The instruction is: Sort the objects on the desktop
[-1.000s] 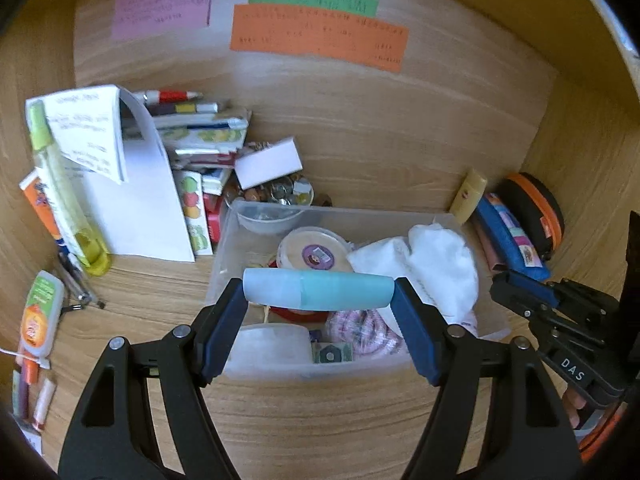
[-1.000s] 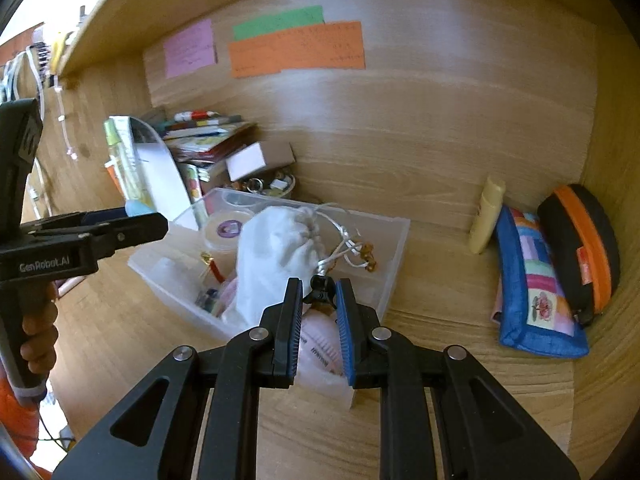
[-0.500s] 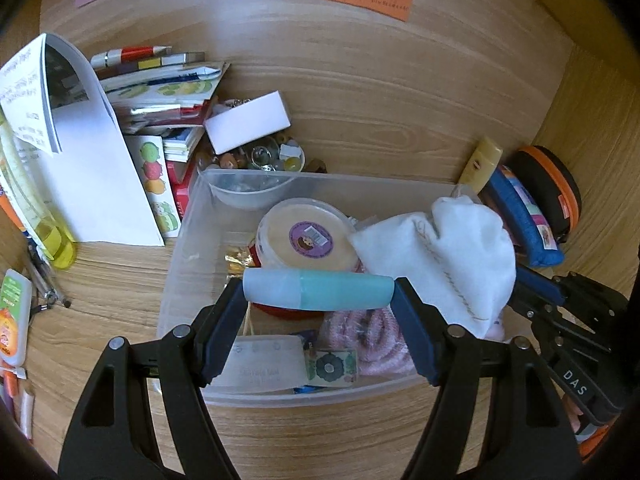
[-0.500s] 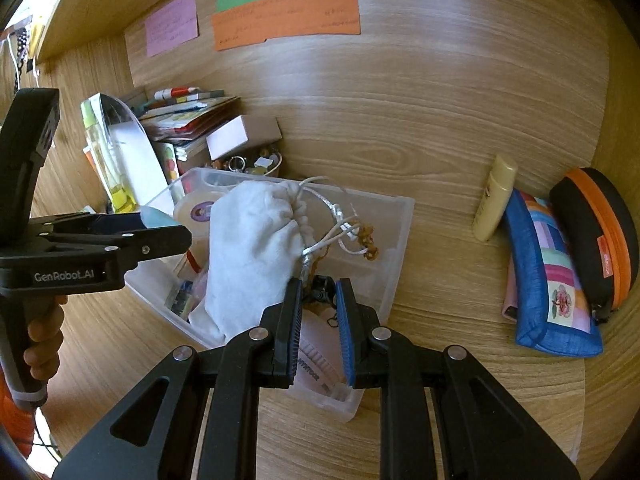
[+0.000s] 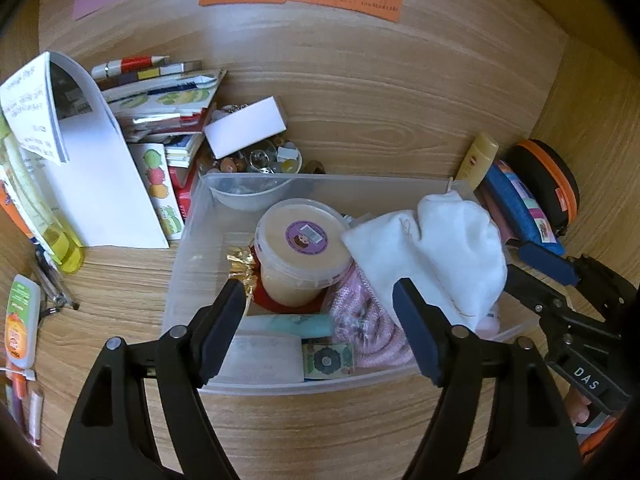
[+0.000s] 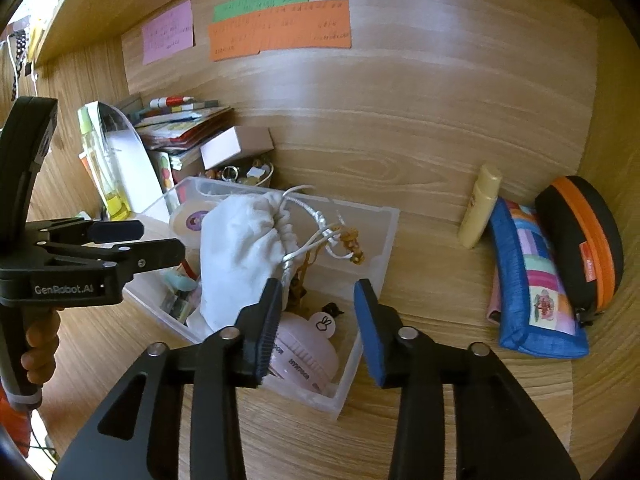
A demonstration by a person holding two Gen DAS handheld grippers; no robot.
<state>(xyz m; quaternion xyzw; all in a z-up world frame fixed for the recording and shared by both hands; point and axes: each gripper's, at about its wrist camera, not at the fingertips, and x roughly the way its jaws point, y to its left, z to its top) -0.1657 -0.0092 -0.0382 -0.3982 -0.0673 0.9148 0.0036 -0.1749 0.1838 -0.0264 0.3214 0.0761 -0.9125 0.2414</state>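
Observation:
A clear plastic bin (image 5: 200,220) (image 6: 384,232) sits on the wooden desk. Inside lie a lidded tub (image 5: 300,240), a white drawstring pouch (image 5: 440,248) (image 6: 240,248), pink knitted stuff (image 5: 360,328), a pink round case (image 6: 308,356) and a teal tube (image 5: 296,325). My left gripper (image 5: 320,320) is open and empty above the bin's near end, over the teal tube. My right gripper (image 6: 316,312) is open and empty above the bin's right end, beside the pouch's cords (image 6: 316,220).
A pile of booklets, pens and a white box (image 5: 244,126) stands behind the bin on the left, with a small bowl of trinkets (image 5: 260,160). A cream tube (image 6: 480,204), a blue pencil case (image 6: 532,280) and a black-orange case (image 6: 584,240) lie right. Glue and pens (image 5: 22,320) lie far left.
My left gripper opened and the teal tube dropped into the bin. My right gripper opened and let go of the pouch's cords. Both grippers moved closer over the bin.

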